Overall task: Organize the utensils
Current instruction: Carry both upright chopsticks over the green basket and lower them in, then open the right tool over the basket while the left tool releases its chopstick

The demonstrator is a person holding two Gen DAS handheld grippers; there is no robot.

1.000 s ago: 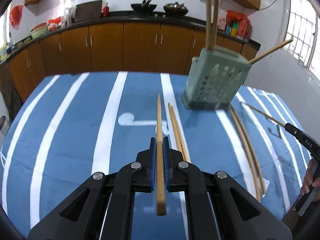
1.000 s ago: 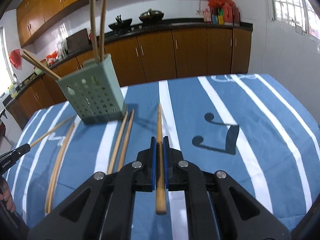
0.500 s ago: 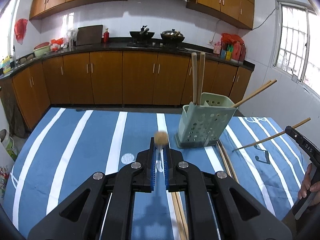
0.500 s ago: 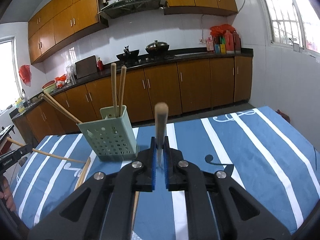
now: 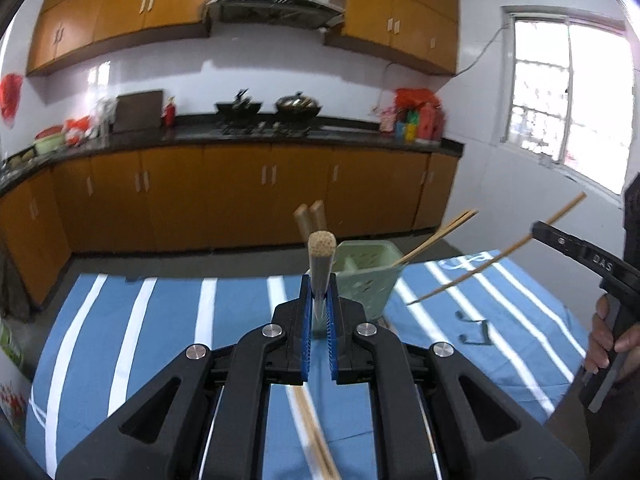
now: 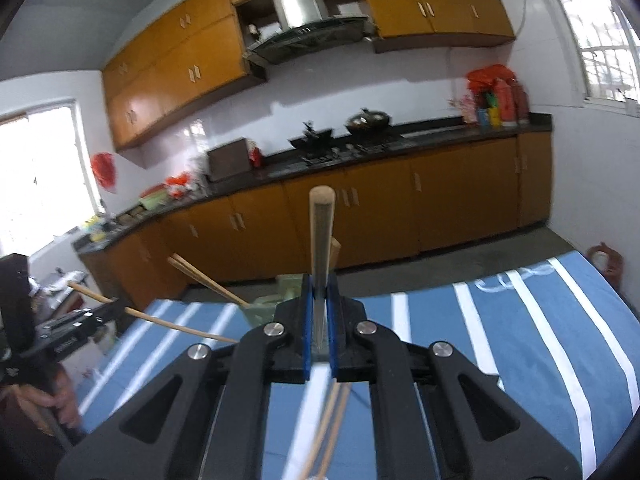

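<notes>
My left gripper [image 5: 319,300] is shut on a wooden chopstick [image 5: 321,256] that points up and forward, held above the table. Just beyond it stands the pale green utensil holder [image 5: 366,276] with several chopsticks in it. My right gripper [image 6: 319,300] is shut on another chopstick [image 6: 321,232], also raised; the holder [image 6: 266,306] shows partly behind its fingers. In the left wrist view the right gripper [image 5: 536,232] appears at the right with its chopstick [image 5: 496,258] slanting down toward the holder. The left gripper with its chopstick [image 6: 160,320] shows at the left of the right wrist view.
A blue cloth with white stripes [image 5: 140,340] covers the table. Loose chopsticks lie on it below the left gripper [image 5: 316,440] and below the right gripper [image 6: 328,432]. Orange kitchen cabinets [image 5: 240,196] and a counter stand behind the table.
Both grippers have lifted their chopsticks off the cloth and risen well above the table. The holder now sits lower and closer in both views.
</notes>
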